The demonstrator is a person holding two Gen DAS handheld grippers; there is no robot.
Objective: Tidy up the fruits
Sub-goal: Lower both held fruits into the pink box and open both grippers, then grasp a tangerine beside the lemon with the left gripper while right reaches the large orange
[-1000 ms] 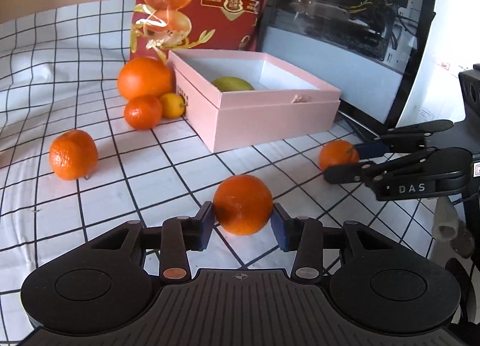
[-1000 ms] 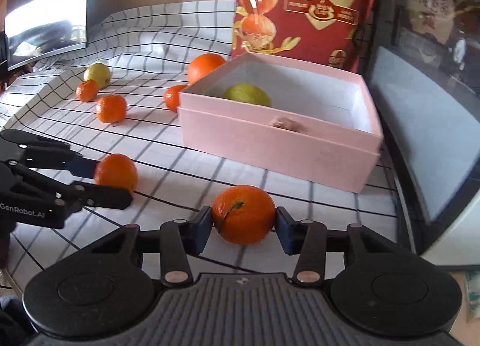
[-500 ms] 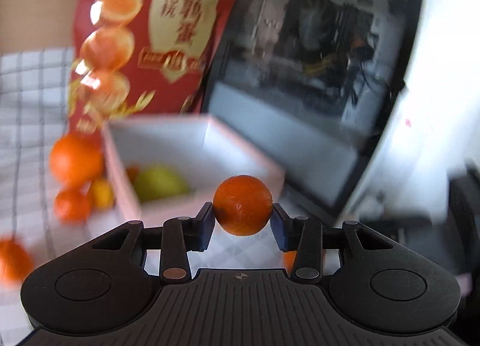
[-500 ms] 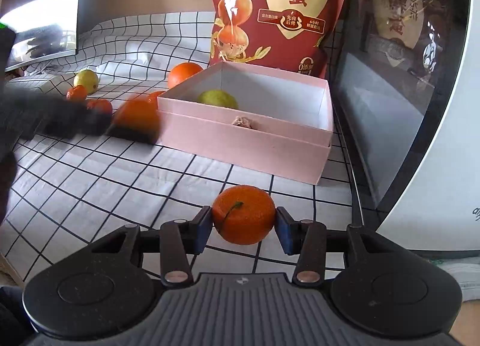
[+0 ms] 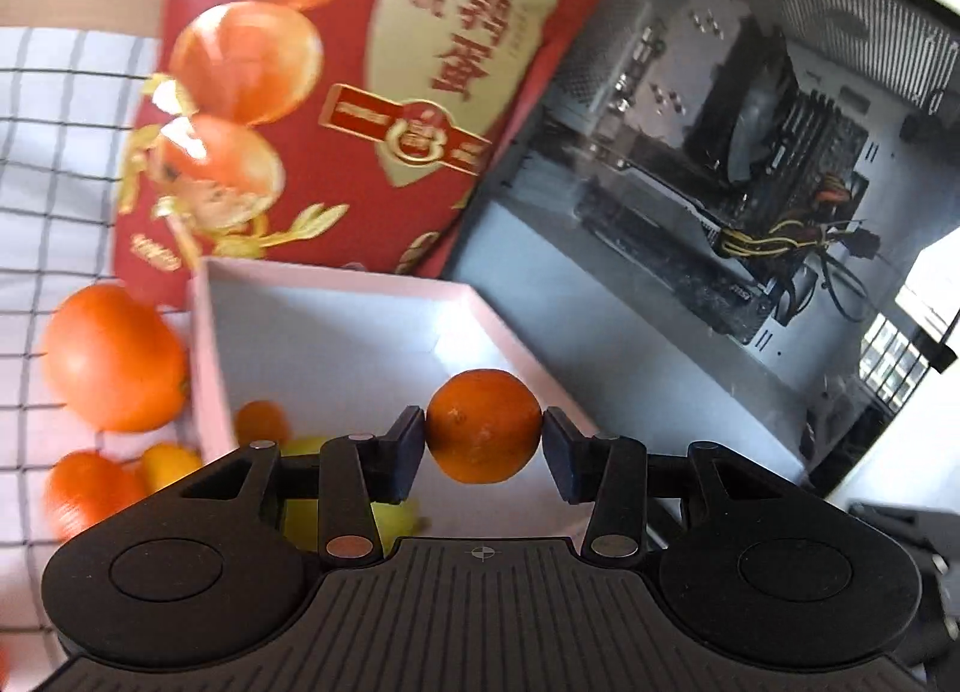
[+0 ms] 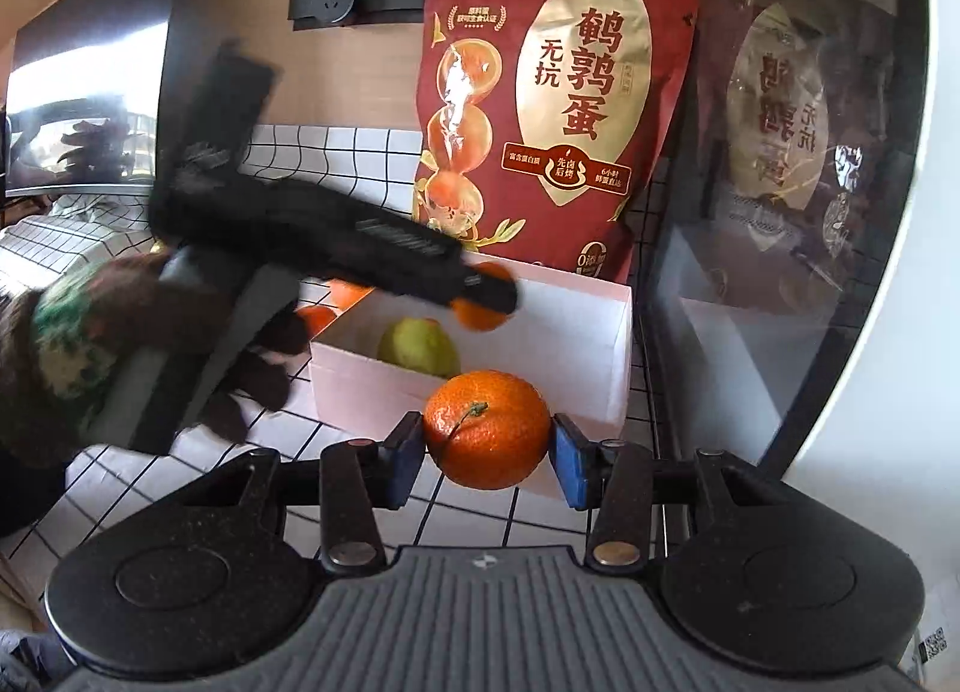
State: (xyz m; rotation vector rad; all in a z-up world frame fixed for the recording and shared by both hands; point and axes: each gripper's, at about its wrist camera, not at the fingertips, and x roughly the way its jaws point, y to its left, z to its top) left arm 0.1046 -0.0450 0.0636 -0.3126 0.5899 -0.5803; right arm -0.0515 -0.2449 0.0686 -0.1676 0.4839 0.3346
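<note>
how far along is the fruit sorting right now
Done: a yellow-green fruit lies in the pink cardboard box. In hand: left tongs hold one small orange mandarin over the box; right tongs grip a stemmed mandarin short of it. Left: the big orange and smaller fruits beside the box.

We found the left gripper motion-blurred in the right wrist view, its fingertips covering part of a tangerine. The gloved hand behind it was smeared and cut by the left edge. In the left wrist view the gripper body hid most of the green fruit in the pink box. A small orange fruit beside it was too blurred to name. The red bag ran off the top edge.
</note>
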